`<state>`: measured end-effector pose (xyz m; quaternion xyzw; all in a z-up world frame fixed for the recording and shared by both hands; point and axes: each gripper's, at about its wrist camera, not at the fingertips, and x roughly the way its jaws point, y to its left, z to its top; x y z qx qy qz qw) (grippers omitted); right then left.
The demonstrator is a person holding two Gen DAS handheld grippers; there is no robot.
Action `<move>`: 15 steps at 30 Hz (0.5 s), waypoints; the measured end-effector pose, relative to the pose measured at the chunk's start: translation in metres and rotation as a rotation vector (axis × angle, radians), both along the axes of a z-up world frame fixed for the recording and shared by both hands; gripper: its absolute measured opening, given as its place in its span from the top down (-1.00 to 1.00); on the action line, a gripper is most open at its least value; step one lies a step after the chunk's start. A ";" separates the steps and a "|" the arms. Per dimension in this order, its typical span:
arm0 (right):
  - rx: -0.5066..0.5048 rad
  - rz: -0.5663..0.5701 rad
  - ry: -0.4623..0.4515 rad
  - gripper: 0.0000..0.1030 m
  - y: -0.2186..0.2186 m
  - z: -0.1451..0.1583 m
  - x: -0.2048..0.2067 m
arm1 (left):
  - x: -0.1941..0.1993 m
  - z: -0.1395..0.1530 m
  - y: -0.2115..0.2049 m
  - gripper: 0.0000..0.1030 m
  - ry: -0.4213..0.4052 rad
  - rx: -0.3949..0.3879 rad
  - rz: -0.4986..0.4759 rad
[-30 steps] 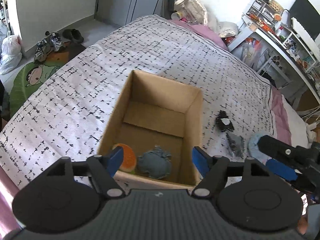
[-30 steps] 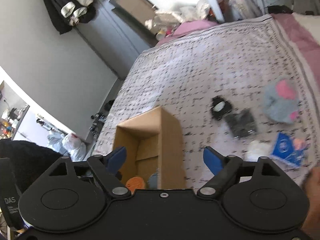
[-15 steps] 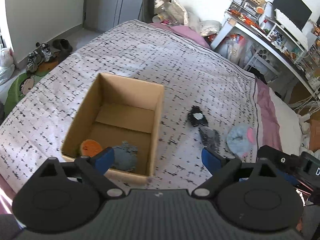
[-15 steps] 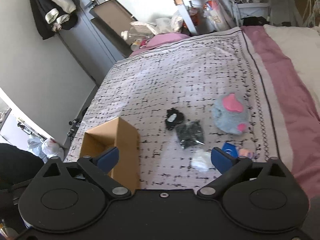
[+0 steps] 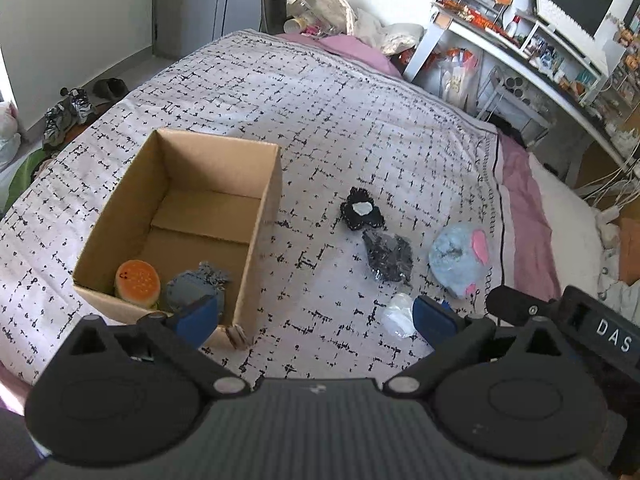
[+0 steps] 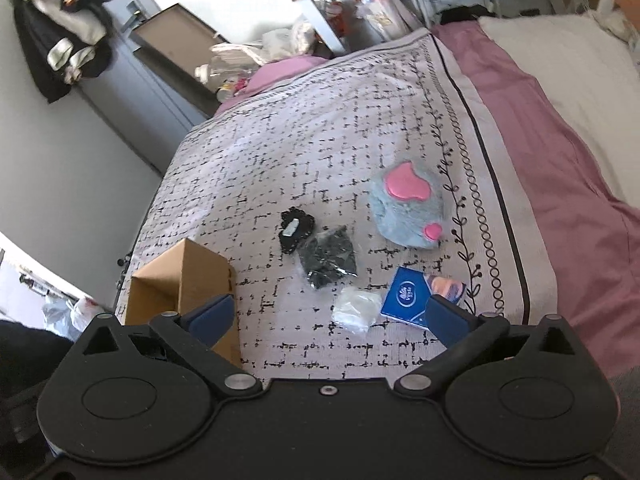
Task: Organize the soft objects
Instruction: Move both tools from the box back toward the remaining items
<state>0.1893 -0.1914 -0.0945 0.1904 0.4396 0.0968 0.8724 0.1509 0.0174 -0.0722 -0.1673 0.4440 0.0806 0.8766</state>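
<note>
Two grippers hang over the bed [image 5: 360, 112], and both views have slid rightward since a second ago. Then the left gripper [image 5: 316, 316] looked straight down into the cardboard box [image 5: 264, 216]; now the box sits to the left of its view and the loose soft things on the patterned cover have come into sight. Its fingers [image 5: 432, 314], narrower a second ago, are opening and stand wide, with nothing between them. The right gripper [image 6: 328, 314] has likewise swung away from the box [image 6: 188, 276], which has shrunk to a corner at lower left; its fingers [image 6: 448, 318] are spread wide and empty.

Inside the box lie an orange bun-shaped toy [image 5: 138, 282] and a grey plush [image 5: 196, 286], side by side against the near wall, as they did before. Outside it, on the cover, lie a black frilly piece with a white tag [image 6: 296, 230], a dark item in a clear bag [image 6: 330, 258] just beside it, a blue plush with pink patches [image 6: 408, 210] further right, a small clear plastic wad [image 6: 356, 308] and a blue packet [image 6: 416, 298] with a round white logo whose writing is too small to read.

White letters "DAS" [image 5: 614, 336] show on the black body of the right gripper at the edge of the left view.
</note>
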 end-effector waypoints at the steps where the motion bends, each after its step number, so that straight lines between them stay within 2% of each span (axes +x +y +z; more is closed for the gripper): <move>1: 0.002 -0.008 0.009 -1.00 -0.002 -0.002 0.002 | 0.000 -0.002 -0.002 -0.98 0.005 -0.001 0.001; 11: 0.061 -0.110 0.096 -0.99 -0.030 -0.029 0.020 | 0.017 -0.025 -0.022 -0.98 0.053 -0.016 0.022; 15: 0.119 -0.183 0.160 -0.99 -0.046 -0.045 0.031 | 0.024 -0.032 -0.027 -0.98 0.046 -0.012 0.057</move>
